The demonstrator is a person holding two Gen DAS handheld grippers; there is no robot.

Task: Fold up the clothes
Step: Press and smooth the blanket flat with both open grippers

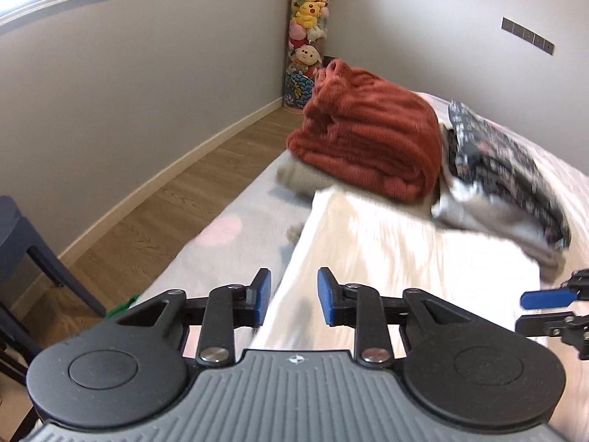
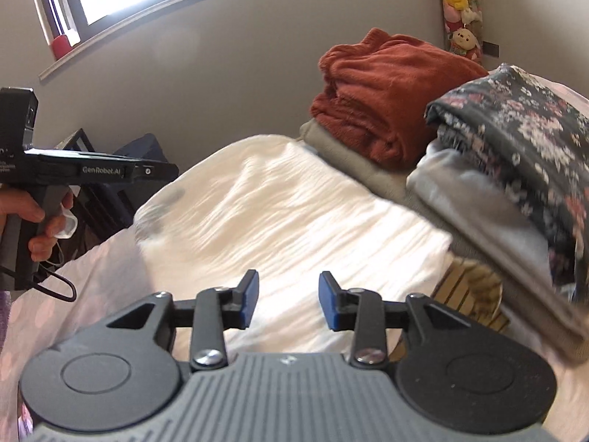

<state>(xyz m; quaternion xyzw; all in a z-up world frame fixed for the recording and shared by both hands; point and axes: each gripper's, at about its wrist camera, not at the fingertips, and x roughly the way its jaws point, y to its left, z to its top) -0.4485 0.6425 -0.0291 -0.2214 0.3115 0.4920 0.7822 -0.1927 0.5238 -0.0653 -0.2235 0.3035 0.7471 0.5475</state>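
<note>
Honestly, both tools, left tool [image 1: 293,294] and right tool [image 2: 289,299], gape empty; grab the white garment's [image 2: 294,206] near-edge corners evenly.

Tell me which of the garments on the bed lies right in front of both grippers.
The white crinkled garment, spread flat just beyond the open left gripper and right gripper. The rust-red fleece and the dark floral piece sit folded in stacks farther back.

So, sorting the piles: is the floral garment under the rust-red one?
No, the floral garment tops its own grey pile beside the rust-red one.
</note>
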